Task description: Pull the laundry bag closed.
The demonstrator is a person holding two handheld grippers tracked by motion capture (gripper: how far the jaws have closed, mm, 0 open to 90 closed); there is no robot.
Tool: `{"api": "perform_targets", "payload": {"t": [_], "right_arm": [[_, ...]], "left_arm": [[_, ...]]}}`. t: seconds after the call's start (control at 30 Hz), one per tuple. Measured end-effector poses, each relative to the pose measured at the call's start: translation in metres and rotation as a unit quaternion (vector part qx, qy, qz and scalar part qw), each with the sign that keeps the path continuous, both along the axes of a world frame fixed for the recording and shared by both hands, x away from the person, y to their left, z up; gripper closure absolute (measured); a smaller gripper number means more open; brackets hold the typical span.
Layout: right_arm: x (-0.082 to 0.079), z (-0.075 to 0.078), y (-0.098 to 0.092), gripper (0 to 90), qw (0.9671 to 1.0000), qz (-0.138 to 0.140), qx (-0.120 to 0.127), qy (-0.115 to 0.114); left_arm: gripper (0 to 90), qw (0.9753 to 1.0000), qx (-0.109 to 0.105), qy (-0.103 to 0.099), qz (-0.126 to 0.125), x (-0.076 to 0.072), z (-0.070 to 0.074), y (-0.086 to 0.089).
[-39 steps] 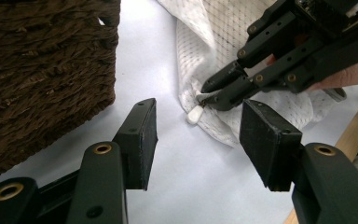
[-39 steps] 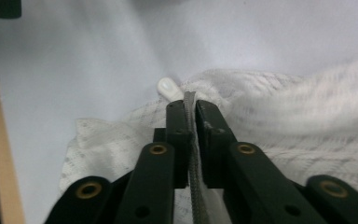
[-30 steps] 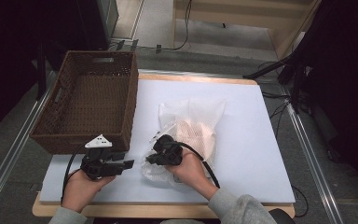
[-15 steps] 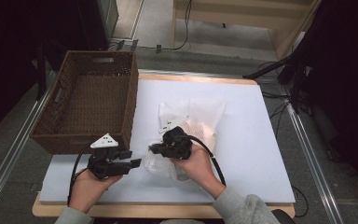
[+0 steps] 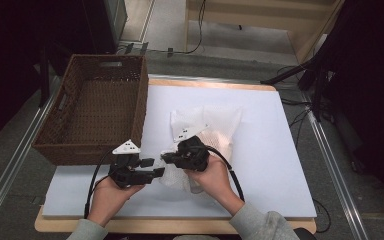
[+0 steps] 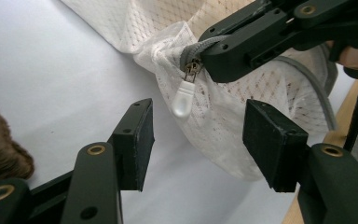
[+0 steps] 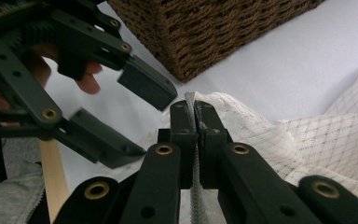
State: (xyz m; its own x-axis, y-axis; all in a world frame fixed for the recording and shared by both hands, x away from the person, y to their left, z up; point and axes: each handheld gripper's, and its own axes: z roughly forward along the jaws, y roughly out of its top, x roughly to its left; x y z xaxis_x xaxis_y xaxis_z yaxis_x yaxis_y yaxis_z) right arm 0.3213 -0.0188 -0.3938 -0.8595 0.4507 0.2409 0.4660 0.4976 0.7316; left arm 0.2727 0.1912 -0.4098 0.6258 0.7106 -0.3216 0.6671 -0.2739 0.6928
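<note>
1. We count two tongs, one mesh bag, one zipper pull, one basket.
2. Left tongs point(image 5: 156, 167), lower centre-left of the high view: jaws stand wide apart, holding nothing. In the left gripper view the two pads flank the zipper pull point(image 6: 183, 98) from below without touching it.
3. Right tongs point(image 5: 166, 158), centre of the high view: jaws pressed together on the grey zipper tape of the mesh bag point(image 5: 207, 135). In the right gripper view the tape runs up between the closed pads, with white mesh at their tips.
4. The mesh bag lies on the table in the middle of the high view, white, crumpled. Its long axis runs from the lower centre, under the right hand point(image 5: 211, 172), toward the upper right of the sheet.
5. The zipper pull, white and translucent, hangs straight down from its slider in the left gripper view, just beside the tip of the right tongs.
6. The basket point(image 5: 95, 112), brown wicker, sits upper left, just beside the left tongs.
7. The table point(image 5: 280, 165) has a pale blue-white top with a wooden edge. Beyond it we see grey floor, cables and dark surrounds.
</note>
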Motion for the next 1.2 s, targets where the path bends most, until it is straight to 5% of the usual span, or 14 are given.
{"api": "perform_targets", "payload": {"t": [0.3,0.47,0.63,0.8,1.1,1.2], "right_arm": [[-0.006,0.007,-0.003,88.5,0.9999,-0.001,0.016,-0.006],[-0.008,0.008,-0.004,88.4,0.9997,0.001,0.021,-0.010],[-0.009,0.005,-0.003,88.1,0.9998,0.006,0.019,-0.009],[-0.010,0.000,-0.002,87.3,0.9999,0.008,0.012,-0.008],[-0.008,0.002,-0.007,77.0,0.9999,0.009,0.012,-0.003],[-0.007,0.006,-0.006,76.4,0.9999,0.009,0.013,-0.006]], "left_arm": [[45.6,0.9999,0.006,0.010,-0.002,0.007,-0.009,-0.003],[53.7,0.9993,-0.017,0.031,-0.015,0.012,-0.013,-0.004],[56.6,0.9992,-0.021,0.030,-0.017,0.014,-0.013,-0.006],[77.5,0.9994,-0.005,0.028,-0.020,0.015,-0.011,-0.004],[85.8,0.9978,0.059,0.017,-0.025,0.011,-0.009,-0.009],[86.0,0.9975,0.063,0.016,-0.028,0.009,-0.009,-0.012]]}}
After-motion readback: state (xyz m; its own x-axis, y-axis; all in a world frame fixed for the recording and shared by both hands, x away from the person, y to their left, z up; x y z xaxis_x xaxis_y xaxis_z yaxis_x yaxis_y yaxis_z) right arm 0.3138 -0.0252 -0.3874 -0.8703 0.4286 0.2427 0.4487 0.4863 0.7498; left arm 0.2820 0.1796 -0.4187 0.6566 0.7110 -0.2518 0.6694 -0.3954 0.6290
